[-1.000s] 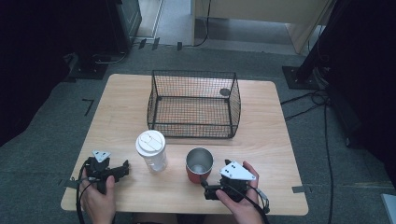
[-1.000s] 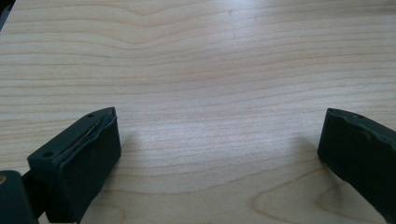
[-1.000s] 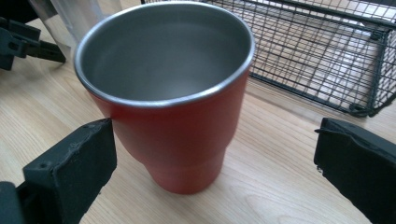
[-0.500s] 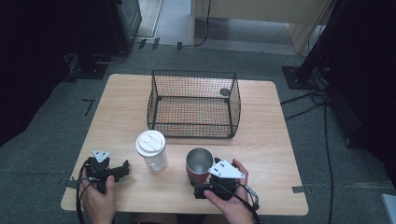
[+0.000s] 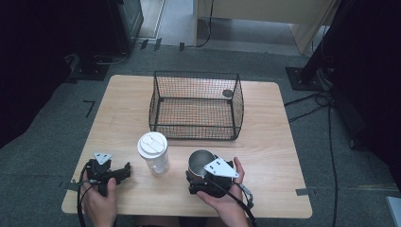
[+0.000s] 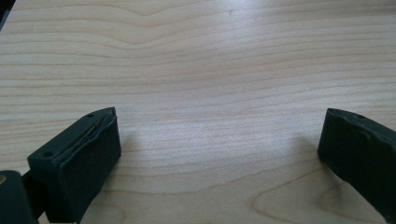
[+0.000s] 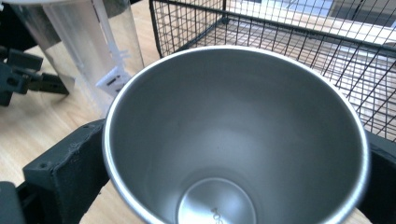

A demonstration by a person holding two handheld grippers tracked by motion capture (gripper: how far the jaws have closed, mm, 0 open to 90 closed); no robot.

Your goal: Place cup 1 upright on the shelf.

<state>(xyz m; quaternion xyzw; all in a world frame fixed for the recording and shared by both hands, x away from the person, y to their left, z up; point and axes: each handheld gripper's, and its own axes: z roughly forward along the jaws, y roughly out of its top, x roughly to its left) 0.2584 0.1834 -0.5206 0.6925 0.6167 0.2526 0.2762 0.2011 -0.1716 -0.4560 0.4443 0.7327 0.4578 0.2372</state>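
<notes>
One steel cup (image 5: 199, 161), one lidded plastic cup (image 5: 153, 152), one wire basket (image 5: 196, 105), and two tools on one table (image 5: 269, 142).

No legible text, label or number anywhere.

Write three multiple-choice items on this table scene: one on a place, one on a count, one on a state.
1. Where does the steel cup stand?
A. inside the wire basket
B. on the table, between the jaws of the right tongs
C. on the floor

2. How many cups are on the table?
A. two
B. four
C. none

3. How do the left tongs stand?
A. shut on the lidded cup
B. open, over bare wood
C. shut on the basket rim

Answers:
1 B: the right gripper view has the cup between both black jaws of the right tongs, in front of the wire basket.
2 A: the steel cup and the clear cup with a white lid.
3 B: the left tongs have jaws wide apart with nothing between.
</notes>
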